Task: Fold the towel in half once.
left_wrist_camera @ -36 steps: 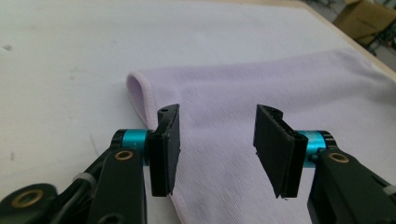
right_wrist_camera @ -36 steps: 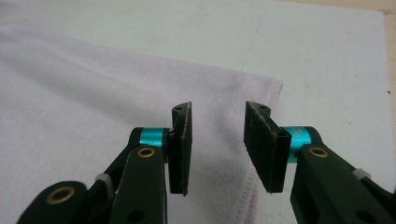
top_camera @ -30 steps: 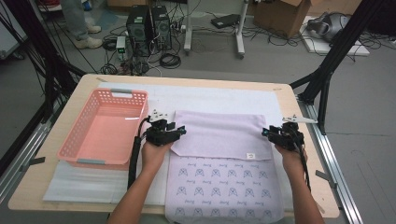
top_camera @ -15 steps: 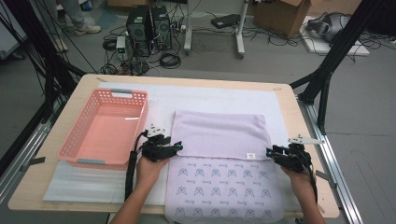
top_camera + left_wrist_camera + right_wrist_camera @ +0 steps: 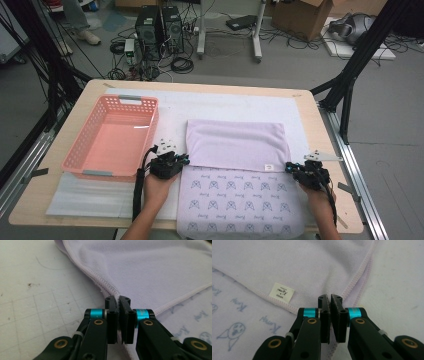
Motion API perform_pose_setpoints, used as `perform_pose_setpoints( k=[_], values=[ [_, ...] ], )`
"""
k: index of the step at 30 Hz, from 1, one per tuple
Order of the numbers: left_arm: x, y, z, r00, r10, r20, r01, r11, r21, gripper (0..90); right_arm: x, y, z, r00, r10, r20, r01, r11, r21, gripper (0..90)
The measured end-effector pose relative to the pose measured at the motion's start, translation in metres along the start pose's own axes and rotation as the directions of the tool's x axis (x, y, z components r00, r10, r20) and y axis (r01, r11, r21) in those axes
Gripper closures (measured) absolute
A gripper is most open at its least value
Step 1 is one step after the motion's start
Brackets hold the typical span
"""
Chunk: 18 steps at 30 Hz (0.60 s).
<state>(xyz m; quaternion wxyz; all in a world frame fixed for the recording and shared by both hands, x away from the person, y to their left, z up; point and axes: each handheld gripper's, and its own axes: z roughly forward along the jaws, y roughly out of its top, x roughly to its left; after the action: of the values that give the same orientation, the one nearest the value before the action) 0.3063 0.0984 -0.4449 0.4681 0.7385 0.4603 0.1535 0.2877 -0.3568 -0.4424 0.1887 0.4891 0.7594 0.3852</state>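
A lilac towel with a printed underside lies on the table, its far half folded toward me over the near half. My left gripper sits at the flap's near left corner. In the left gripper view the jaws have just been closing and my left gripper now pinches the towel by its stitched hem. My right gripper is at the flap's near right corner. There too the jaws have just been closing, and my right gripper grips the hem of the towel beside a small white label.
A pink plastic basket stands left of the towel, close to my left hand. A white mat covers the wooden table. The towel's printed half reaches the table's near edge. Computers, cables and boxes lie on the floor behind.
Both hands have drawn back toward me along the flap's sides to its near corners. Both grippers' jaws have closed on the towel's hem.
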Motion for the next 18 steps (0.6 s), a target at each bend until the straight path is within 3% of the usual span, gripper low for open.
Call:
perform_pose_setpoints(
  k=[8, 18],
  values=[
    [-0.01, -0.004, -0.022, 0.9981, 0.012, 0.06, -0.008, 0.9975, -0.07, 84.9, 0.002, -0.002, -0.021, 0.9995, 0.015, -0.027, -0.016, 0.999, -0.044, 85.9],
    [-0.024, -0.034, -0.056, 0.992, 0.003, 0.126, 0.01, 0.9947, -0.102, 85.0, 0.017, -0.024, -0.05, 0.9987, 0.012, -0.049, -0.014, 0.999, -0.034, 86.0]
  ],
)
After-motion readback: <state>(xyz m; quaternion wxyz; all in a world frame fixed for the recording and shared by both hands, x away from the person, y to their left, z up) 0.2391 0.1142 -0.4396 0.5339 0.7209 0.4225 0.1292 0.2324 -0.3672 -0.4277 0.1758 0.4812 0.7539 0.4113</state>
